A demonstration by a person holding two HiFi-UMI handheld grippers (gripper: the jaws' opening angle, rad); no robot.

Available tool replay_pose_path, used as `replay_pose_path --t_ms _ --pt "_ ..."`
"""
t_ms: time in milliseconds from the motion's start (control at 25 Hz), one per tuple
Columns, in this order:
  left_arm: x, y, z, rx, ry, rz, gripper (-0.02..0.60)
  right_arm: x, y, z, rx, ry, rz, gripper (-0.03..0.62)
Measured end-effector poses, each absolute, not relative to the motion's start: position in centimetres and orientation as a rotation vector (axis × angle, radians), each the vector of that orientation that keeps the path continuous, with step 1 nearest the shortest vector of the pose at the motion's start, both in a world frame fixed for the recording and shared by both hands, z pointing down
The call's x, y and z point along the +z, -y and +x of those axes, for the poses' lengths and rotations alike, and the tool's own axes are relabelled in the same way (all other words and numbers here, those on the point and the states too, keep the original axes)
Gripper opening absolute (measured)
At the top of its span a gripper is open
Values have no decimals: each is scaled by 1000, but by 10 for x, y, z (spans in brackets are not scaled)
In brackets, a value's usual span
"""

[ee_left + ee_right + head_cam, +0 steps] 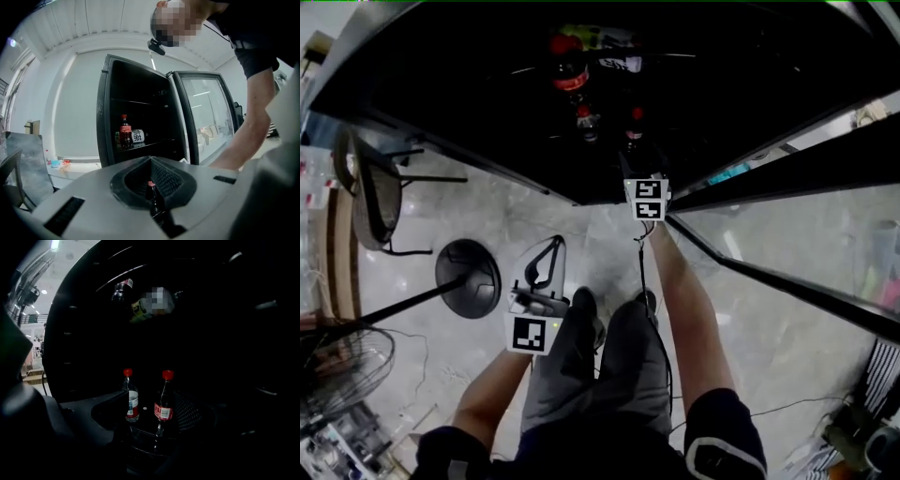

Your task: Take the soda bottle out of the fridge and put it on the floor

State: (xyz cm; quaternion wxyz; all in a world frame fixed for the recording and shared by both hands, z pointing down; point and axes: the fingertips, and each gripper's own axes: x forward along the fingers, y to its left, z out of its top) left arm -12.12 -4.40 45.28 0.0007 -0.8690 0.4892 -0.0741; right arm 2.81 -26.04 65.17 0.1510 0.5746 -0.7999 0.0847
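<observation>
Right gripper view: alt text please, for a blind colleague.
A dark soda bottle and a clear bottle, both red-capped, stand upright inside a dark fridge, seen between the open jaws of the right gripper.

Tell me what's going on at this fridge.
A person stands at the open fridge with a gripper in each hand. The right gripper reaches onto a lower shelf. Its jaws are apart, and a dark red-capped soda bottle stands between or just ahead of them, not yet gripped. A paler bottle stands beside it. The left gripper hangs low by the person's leg, jaw tips together, holding nothing. No bottle shows on the floor.
</observation>
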Motion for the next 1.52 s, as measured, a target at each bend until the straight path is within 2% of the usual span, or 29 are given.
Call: replay_pose_path --t_ms 640,1520 --pt "513 57 -111 -187 -1505 -2740 23 728 319 43 267 2288 1728 321" --pt "563 58 -115 -195 -1481 -2694 23 769 366 39 164 2301 1694 331"
